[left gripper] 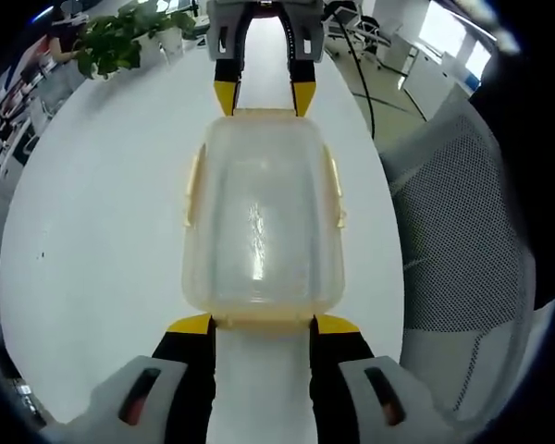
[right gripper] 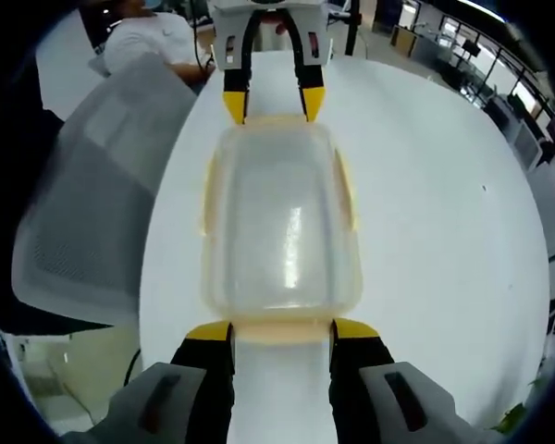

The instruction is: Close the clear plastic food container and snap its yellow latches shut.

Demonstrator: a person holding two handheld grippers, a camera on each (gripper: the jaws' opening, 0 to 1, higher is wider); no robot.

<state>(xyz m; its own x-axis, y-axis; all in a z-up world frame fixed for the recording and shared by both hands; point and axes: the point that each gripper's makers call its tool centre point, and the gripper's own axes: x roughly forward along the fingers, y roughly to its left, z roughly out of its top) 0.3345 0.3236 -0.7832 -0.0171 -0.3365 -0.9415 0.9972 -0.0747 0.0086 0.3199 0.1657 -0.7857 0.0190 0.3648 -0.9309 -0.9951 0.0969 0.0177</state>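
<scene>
The clear plastic container [left gripper: 264, 217] lies on the white table [left gripper: 102, 231] with its lid on. Yellow latches run along its long sides [left gripper: 192, 190] and flare slightly outward. My left gripper [left gripper: 265, 326] is open, its yellow tips touching the container's near end. The right gripper [left gripper: 264, 97] faces it from the far end, open too, tips against that end's edge. In the right gripper view the container [right gripper: 282, 222] sits just past my right gripper [right gripper: 282, 333], and the left gripper [right gripper: 270, 97] meets the opposite end. Whether the end latches are snapped down I cannot tell.
A grey mesh office chair [left gripper: 453, 213] stands close beside the table [right gripper: 444, 231], seen as the chair [right gripper: 92, 185] in the right gripper view. A potted plant [left gripper: 120, 37] sits at the table's far edge. A person in a white shirt [right gripper: 153, 37] is beyond the table.
</scene>
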